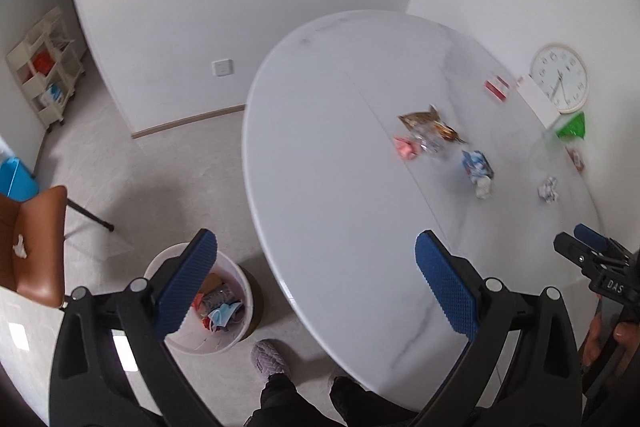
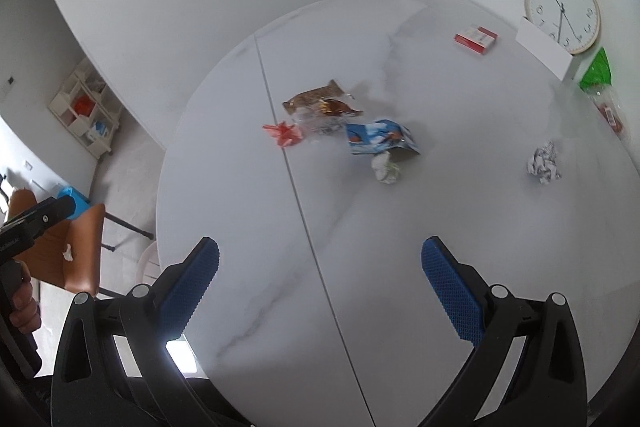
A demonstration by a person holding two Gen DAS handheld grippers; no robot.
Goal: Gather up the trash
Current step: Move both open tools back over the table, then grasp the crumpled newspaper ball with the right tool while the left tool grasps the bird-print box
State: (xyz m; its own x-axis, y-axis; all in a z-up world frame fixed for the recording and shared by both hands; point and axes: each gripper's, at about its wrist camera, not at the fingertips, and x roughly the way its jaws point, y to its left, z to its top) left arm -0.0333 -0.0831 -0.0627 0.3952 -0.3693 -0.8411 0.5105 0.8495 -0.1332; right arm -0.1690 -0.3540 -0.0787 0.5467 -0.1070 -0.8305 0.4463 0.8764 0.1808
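Trash lies mid-table on the white marble table [image 2: 400, 267]: a brown wrapper [image 2: 320, 99], a red scrap [image 2: 284, 133], a blue-white packet [image 2: 378, 137], a crumpled white paper [image 2: 386, 167] and a foil ball [image 2: 543, 162]. They also show in the left wrist view: the wrapper [image 1: 430, 125], red scrap [image 1: 406, 147], packet [image 1: 476, 165], foil ball [image 1: 549, 189]. A white trash bin [image 1: 240, 291] with masks and wrappers stands on the floor left of the table. My left gripper [image 1: 316, 283] is open and empty over the table edge. My right gripper [image 2: 320, 287] is open and empty above the near table.
A red-white box [image 2: 476, 39], a clock [image 2: 562, 11] behind a white card, and a green bag [image 2: 598, 69] stand at the far right. A brown chair [image 1: 32, 247] and a cream shelf [image 1: 46, 67] are left. My feet [image 1: 270, 357] are by the bin.
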